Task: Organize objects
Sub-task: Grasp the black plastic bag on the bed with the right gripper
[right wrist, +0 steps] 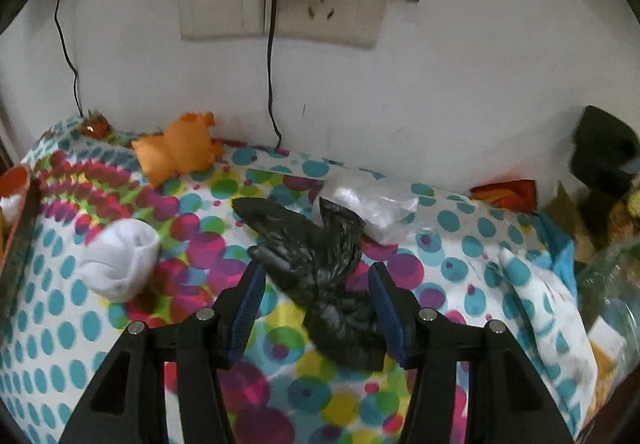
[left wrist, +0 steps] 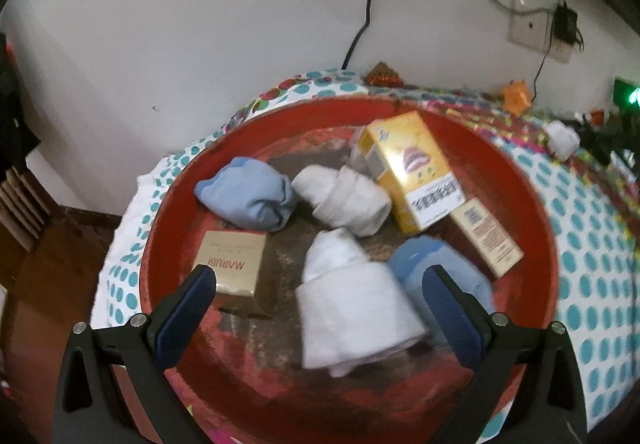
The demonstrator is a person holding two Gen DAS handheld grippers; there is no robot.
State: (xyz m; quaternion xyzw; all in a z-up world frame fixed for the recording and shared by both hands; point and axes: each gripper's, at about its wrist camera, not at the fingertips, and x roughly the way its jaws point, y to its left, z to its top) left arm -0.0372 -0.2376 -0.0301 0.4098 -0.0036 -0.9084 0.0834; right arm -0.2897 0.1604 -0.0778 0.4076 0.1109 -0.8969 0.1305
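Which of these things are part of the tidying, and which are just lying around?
Likely part of the job: red basin holding rolled socks and small boxes; white sock and black bag on the dotted cloth; open left gripper and right gripper.

Probably just there: wall sockets, cables, orange toy.

Basin [left wrist: 532, 212] is sitting on the cloth-covered table [left wrist: 592, 244], wall [left wrist: 200, 24] behind. In the basin: rolled sock [left wrist: 250, 194] lying far left, another sock roll [left wrist: 344, 200] just right of it, tall carton [left wrist: 412, 172] leaning behind-right, small box [left wrist: 486, 236] lying at the right beside the carton. MARUBI box [left wrist: 232, 268] sitting near left. Towel roll [left wrist: 352, 308] lying nearest, centre, a further sock bundle [left wrist: 440, 276] touching its right.

Right wrist view: crumpled bag [right wrist: 316, 268] lying on the tablecloth [right wrist: 280, 384], clear bag [right wrist: 372, 204] behind it, sock ball [right wrist: 120, 260] well left, stuffed toy [right wrist: 180, 148] at the back against the wall, wall socket [right wrist: 280, 4] above.
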